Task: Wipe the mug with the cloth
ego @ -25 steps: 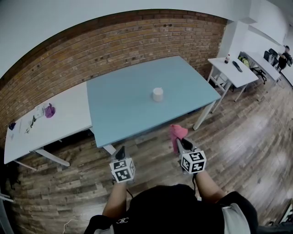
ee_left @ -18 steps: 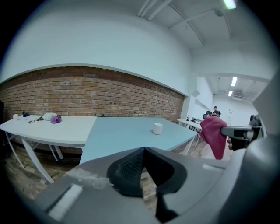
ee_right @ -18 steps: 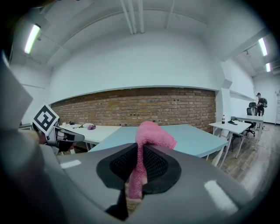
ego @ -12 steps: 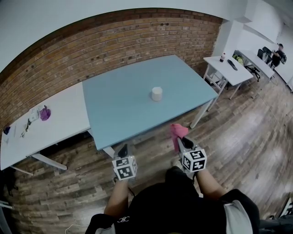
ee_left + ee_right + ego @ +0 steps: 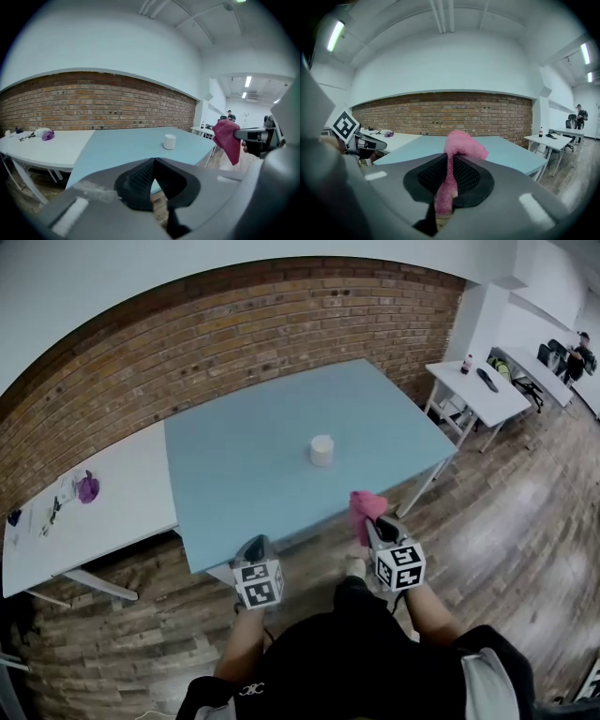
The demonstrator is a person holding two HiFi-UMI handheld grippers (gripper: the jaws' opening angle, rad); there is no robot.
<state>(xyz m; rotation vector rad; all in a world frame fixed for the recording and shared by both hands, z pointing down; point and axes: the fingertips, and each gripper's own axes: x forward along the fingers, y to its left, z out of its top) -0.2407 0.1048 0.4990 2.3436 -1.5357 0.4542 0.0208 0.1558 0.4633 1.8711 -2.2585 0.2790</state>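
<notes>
Behind everything a red brick wall [image 5: 234, 324] is seen, and before it two benches stand side by side on a wooden floor [image 5: 497, 521]: a white bench [image 5: 112, 512] at the left and a large light-blue bench [image 5: 234, 474] in the middle.

The step in hand is judged to be the approach, since the mug is not yet touched. The left claw [image 5: 153, 160] is held at the near edge of the light-blue bench, its jaws pressed together with nothing between them. It would have to be opened before the mug can be steadied, and it should be brought to the mug's side, so that the wall is left free for wiping.

The small white cylindrical mug [image 5: 322, 450] stands upright near the middle of the light-blue bench. The pink terry cloth [image 5: 365, 508] is clamped in the right claw [image 5: 450, 164] and sticks out beyond the jaws. This loose end should be led against the mug, so that the hard jaws do not knock it over.

The mug lies well apart from both claws, ahead of them, to the right of the left claw and slightly to the left of the right one.
</notes>
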